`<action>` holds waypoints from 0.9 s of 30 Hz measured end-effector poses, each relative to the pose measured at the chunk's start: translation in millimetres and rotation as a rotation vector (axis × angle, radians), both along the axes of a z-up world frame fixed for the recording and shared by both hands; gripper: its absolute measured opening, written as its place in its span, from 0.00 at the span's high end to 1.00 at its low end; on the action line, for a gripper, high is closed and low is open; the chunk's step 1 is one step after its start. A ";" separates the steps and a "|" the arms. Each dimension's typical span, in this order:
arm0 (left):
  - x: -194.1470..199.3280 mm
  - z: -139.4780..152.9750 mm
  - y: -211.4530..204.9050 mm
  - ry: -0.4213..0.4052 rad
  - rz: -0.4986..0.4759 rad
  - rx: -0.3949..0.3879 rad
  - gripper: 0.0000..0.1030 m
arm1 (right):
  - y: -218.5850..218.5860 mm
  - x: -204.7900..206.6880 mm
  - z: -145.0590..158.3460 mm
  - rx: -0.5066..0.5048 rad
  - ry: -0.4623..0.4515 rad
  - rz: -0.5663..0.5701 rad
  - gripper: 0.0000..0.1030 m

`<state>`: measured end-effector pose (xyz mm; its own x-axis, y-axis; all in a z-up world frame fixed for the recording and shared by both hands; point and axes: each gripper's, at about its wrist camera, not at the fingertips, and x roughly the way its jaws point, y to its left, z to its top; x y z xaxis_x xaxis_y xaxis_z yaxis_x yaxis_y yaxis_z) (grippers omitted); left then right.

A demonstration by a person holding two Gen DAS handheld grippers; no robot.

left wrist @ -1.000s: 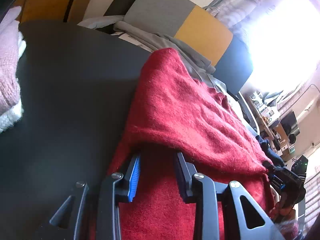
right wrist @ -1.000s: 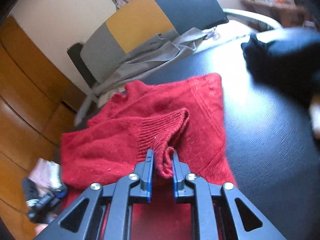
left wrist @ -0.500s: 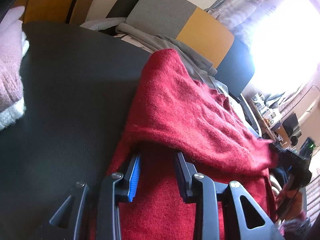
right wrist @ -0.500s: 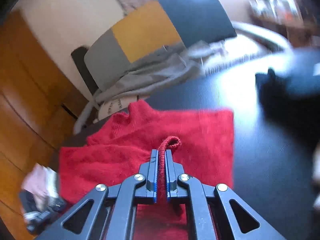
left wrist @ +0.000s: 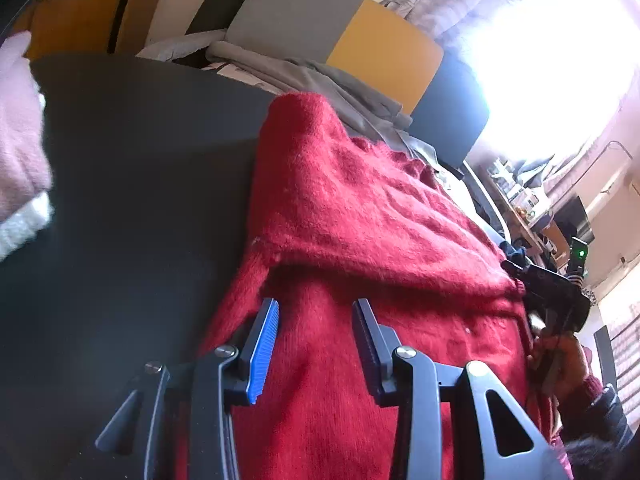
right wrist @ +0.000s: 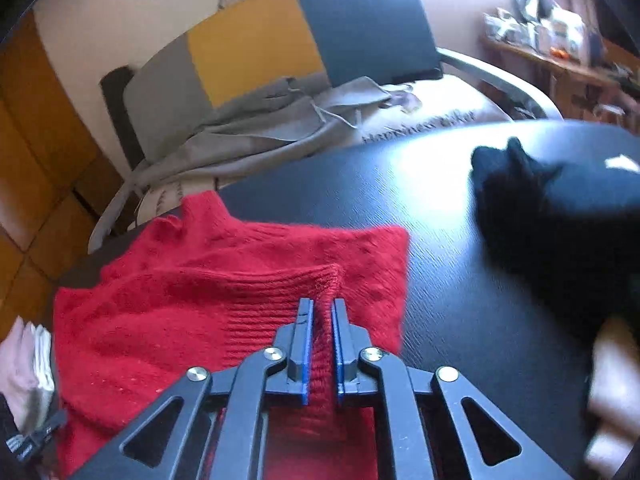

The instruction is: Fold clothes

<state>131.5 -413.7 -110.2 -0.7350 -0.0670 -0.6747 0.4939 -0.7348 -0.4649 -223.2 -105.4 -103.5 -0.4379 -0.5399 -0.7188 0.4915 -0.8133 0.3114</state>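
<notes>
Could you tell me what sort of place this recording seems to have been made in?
Probably a lived-in room at home. A red sweater lies on a dark table, beside a cushioned chair draped with grey clothing; a cluttered shelf and a curtained bright window stand behind.

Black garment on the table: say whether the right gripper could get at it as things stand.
Probably not yet. The right gripper has the red sweater cuff between its opening jaws; bare table separates it from the black garment.
</notes>
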 end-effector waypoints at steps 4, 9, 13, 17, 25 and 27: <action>3.5 27.2 -1.1 0.074 -0.002 -0.045 0.63 | 10.7 7.7 22.4 0.002 0.094 -0.061 0.53; -42.0 43.5 -17.5 0.073 -0.047 -0.143 0.63 | -13.4 40.5 57.2 -0.021 0.213 0.077 0.46; -75.1 24.9 -22.9 0.015 -0.101 -0.111 0.63 | -53.2 64.5 42.3 0.077 0.186 0.245 0.42; -78.8 -4.3 -8.4 -0.043 -0.167 -0.118 0.63 | -51.1 73.4 9.5 0.203 0.149 0.241 0.42; -64.6 -6.8 -11.2 0.027 -0.195 -0.021 0.63 | -19.9 87.0 -1.3 0.238 0.175 0.187 0.38; -60.1 5.2 -27.3 0.086 -0.179 0.033 0.63 | -21.0 88.9 -0.1 0.240 0.182 0.188 0.37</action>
<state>71.3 -440.9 -105.0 -0.7883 0.0908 -0.6085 0.3142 -0.7909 -0.5251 -134.3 -126.4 -103.6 -0.4790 -0.4487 -0.7544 0.6697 -0.7424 0.0163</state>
